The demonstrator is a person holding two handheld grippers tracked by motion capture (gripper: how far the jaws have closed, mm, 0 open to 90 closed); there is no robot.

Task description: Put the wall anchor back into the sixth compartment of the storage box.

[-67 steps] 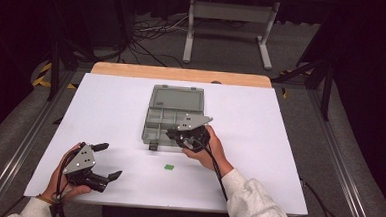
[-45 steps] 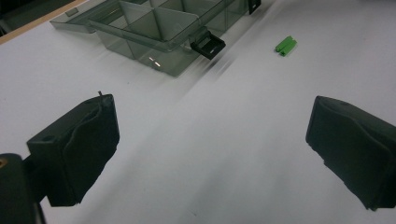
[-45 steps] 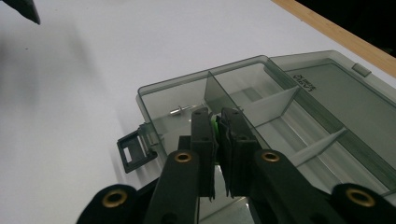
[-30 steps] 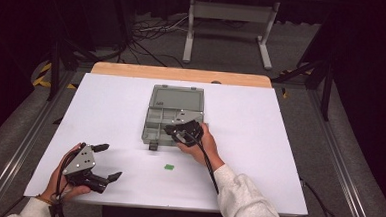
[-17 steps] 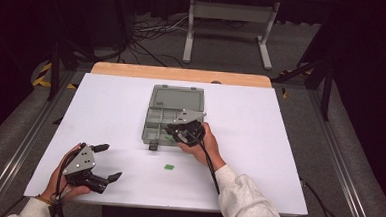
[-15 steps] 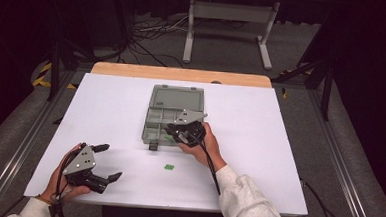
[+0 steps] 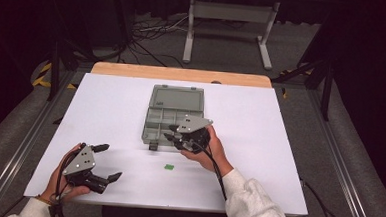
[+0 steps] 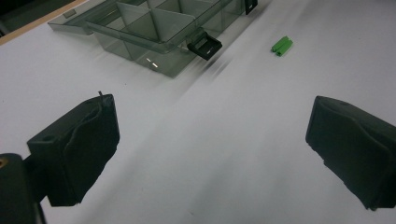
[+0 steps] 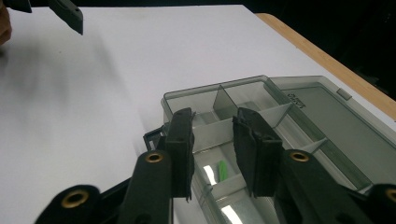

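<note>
A clear grey compartment box (image 7: 147, 122) lies open in the middle of the white table, its lid (image 7: 177, 97) folded away from me. My right gripper (image 7: 172, 133) hovers over the box's near compartments. Its jaws have just been opening and nothing is between them (image 9: 212, 123). Below them a small green piece (image 9: 222, 169) lies in a compartment. A second green piece (image 7: 169, 166) lies on the table in front of the box (image 8: 159, 28), also in the left gripper view (image 8: 282, 45). My left gripper (image 7: 110, 160) rests at the front left, open and empty (image 8: 210, 135).
The box's black latch (image 8: 205, 45) sticks out toward me. The table's wooden far edge (image 7: 183, 74) runs behind the lid. A metal stand (image 7: 230, 20) and cables are on the floor beyond. White tabletop (image 7: 106, 109) stretches on both sides of the box.
My right gripper has lifted a little over the box and its jaws have spread apart. The left hand and its gripper have stayed where they were.
</note>
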